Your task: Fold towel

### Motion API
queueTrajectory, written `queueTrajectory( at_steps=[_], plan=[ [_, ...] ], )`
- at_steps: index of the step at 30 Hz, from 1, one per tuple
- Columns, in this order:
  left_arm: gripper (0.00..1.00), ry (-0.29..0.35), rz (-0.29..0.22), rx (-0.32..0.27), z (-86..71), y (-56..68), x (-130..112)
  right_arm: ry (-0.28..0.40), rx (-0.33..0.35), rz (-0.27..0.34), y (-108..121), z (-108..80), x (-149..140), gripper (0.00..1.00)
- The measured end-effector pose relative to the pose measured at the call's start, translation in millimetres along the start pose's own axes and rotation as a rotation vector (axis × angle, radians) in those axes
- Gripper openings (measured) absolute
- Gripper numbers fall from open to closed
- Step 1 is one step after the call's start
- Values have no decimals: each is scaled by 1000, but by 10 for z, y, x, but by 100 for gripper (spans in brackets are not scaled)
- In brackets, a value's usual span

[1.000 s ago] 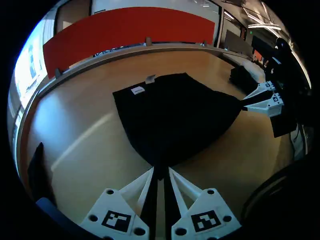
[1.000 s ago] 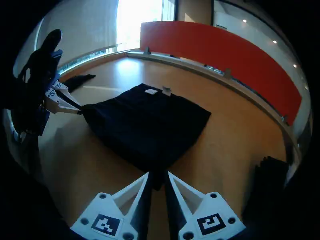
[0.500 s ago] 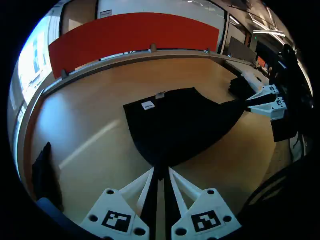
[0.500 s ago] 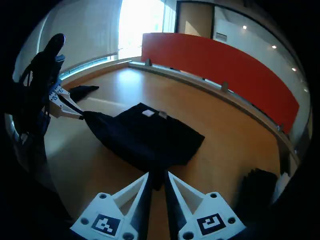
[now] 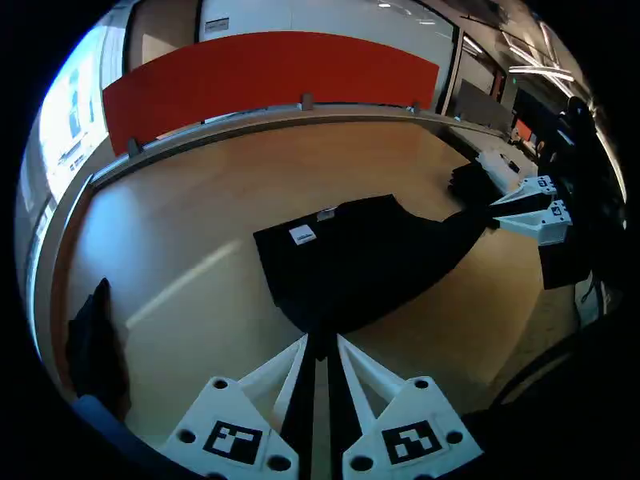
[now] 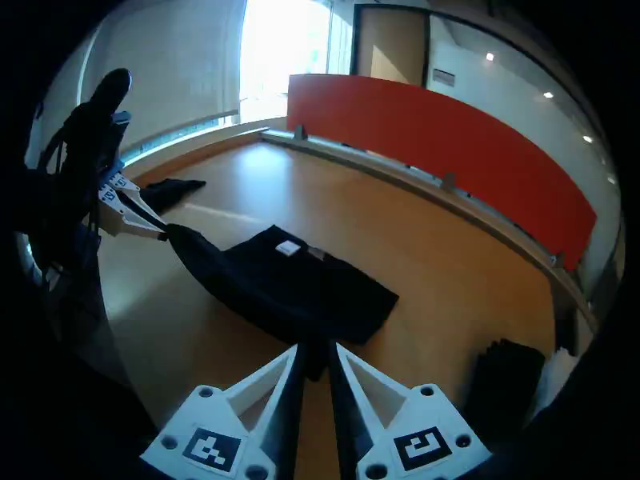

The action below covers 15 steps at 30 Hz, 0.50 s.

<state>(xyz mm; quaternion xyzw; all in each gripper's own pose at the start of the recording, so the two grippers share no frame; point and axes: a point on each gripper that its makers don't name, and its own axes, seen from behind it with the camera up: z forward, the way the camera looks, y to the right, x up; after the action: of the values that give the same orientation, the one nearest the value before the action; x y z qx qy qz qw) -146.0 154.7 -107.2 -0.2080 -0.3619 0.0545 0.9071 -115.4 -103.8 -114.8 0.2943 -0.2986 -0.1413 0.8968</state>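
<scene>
A black towel [image 5: 360,256] with a white label [image 5: 302,234] lies partly on the wooden table [image 5: 200,208], its near edge lifted. My left gripper [image 5: 320,348] is shut on one near corner. My right gripper [image 5: 498,218], held by a person's hand, pinches the other near corner farther off at the right. In the right gripper view the towel [image 6: 296,292] hangs stretched between my right gripper [image 6: 317,360], shut on its corner, and the left gripper [image 6: 162,234] at the left. The far edge with the label [image 6: 288,248] rests on the table.
A red divider panel [image 5: 272,72] runs along the table's far edge. A stack of dark folded cloths [image 5: 472,180] sits at the right and shows as the stack [image 6: 504,376] in the right gripper view. Another dark cloth [image 5: 96,340] lies at the left, also [image 6: 172,190].
Both grippers have risen and drawn back with the towel's near corners. More of the towel is off the table, and it looks smaller and farther away.
</scene>
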Motion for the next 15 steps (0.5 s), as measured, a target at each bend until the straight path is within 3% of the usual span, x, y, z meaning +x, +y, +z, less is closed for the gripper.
queueTrajectory(
  at_steps=[15],
  plan=[
    [10,-8,-3,-3,15,27,9,-14,1,1,5,-25,-37,20]
  ],
)
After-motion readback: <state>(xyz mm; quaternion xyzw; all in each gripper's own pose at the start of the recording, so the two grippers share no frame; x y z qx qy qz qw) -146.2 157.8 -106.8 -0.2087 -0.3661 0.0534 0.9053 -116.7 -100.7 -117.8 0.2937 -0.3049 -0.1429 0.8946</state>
